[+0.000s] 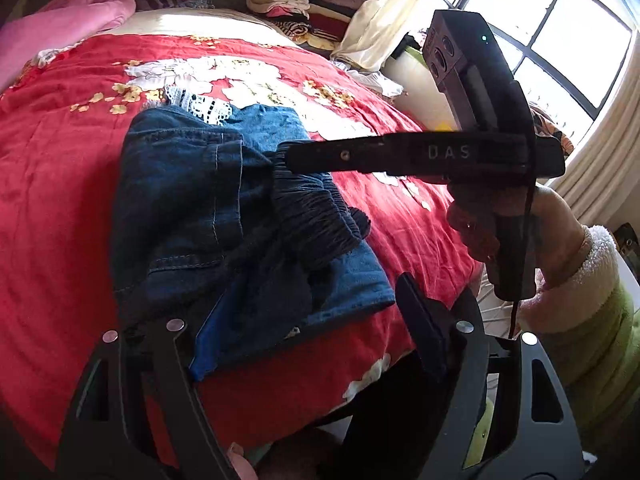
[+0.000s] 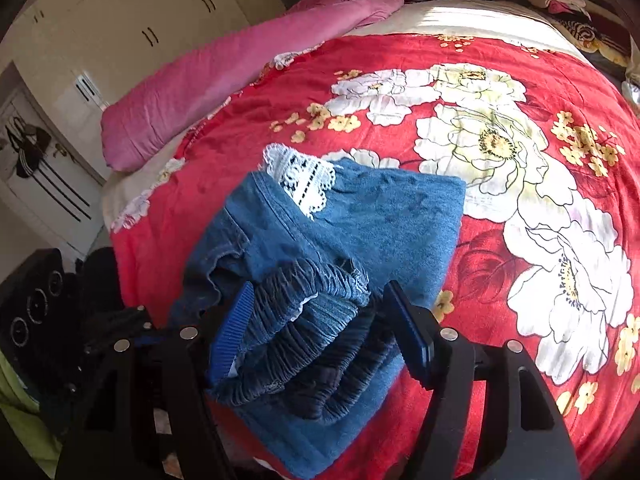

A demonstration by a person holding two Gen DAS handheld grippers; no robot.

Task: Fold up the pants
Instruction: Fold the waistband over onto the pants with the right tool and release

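The pants (image 2: 320, 280) are lying in a folded bundle on the bed (image 2: 520, 300), near its front edge and toward the left half of the red flowered blanket. The long axis of the bundle is running from the front edge back toward the head of the bed. The gathered waistband (image 2: 304, 320) is sitting on top at the near end; a scrap of white lace (image 2: 304, 180) is poking out at the far end.

The right gripper (image 2: 320, 332) is hanging directly over the waistband, its fingers (image 2: 408, 328) standing wide apart on either side of the elastic, not pressing on it and holding nothing. It looks the nearer of the two to the cloth.

The left gripper (image 1: 296, 320) is pointing at the near left corner of the bundle, its fingers also spread wide and empty; the denim is lying just ahead of and between them.

Around: a pink pillow (image 2: 240, 80) at the far left of the bed, a stack of folded clothes (image 1: 288, 4) beyond the head end. Nothing is blocking the bundle. Judgement: the fold looks nearly complete, though the waistband is sitting bunched.
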